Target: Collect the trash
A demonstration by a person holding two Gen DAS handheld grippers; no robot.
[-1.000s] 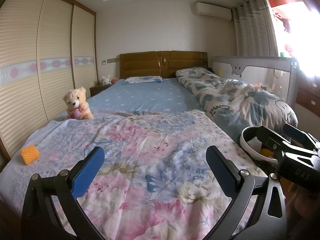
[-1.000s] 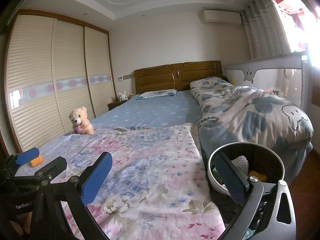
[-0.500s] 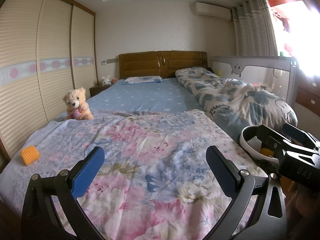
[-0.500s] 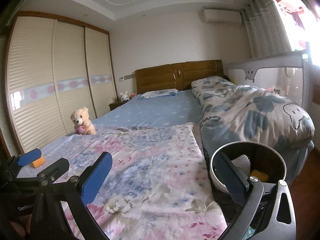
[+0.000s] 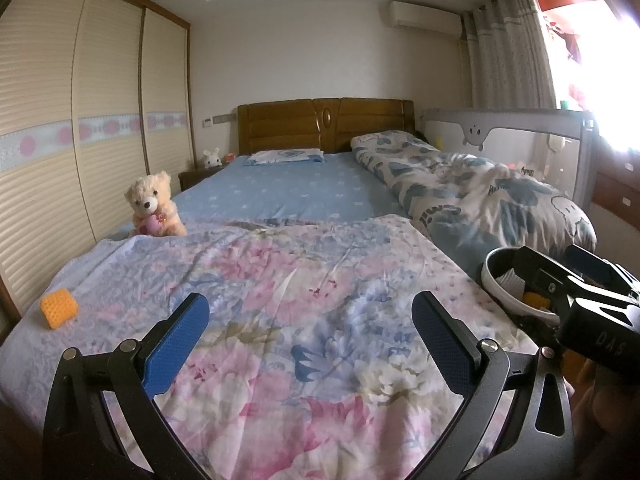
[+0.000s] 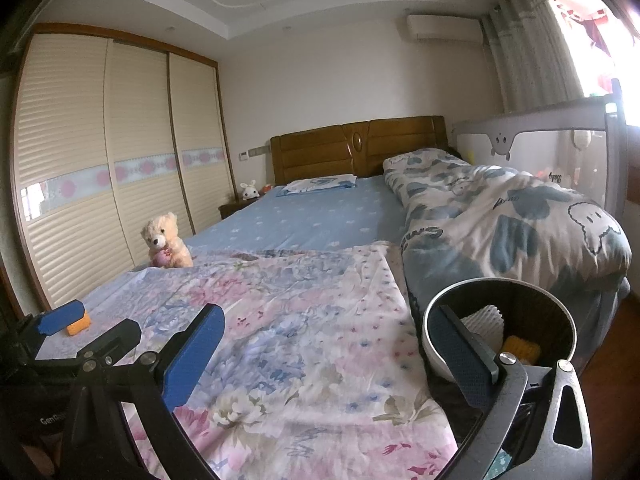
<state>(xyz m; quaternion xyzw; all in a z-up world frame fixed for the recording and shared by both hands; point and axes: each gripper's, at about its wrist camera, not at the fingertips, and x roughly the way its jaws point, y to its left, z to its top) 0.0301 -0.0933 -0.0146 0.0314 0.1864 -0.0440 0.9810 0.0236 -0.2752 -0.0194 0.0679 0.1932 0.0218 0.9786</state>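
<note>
An orange foam-net piece (image 5: 58, 307) lies on the floral bedspread near the bed's left edge; in the right wrist view the orange piece (image 6: 79, 326) peeks out behind the other gripper's blue pad. A round trash bin (image 6: 430, 340) with a white rim stands at the bed's right side, holding a white foam net (image 6: 486, 320) and an orange piece (image 6: 520, 349); the bin (image 5: 490, 278) also shows in the left wrist view. My left gripper (image 5: 310, 330) is open over the bedspread with nothing in it. My right gripper (image 6: 332, 346) is open and empty, its right finger in front of the bin.
A teddy bear (image 5: 153, 206) sits at the bed's left side. A rolled blue-and-white duvet (image 5: 472, 192) lies along the right, with a grey bed rail (image 5: 504, 128) behind it. Sliding wardrobe doors (image 5: 60, 152) line the left wall. A wooden headboard (image 5: 324, 124) is at the far end.
The right wrist view has shifted slightly left and the bin sits a bit farther right in it. The left gripper has hardly moved. Both stay open.
</note>
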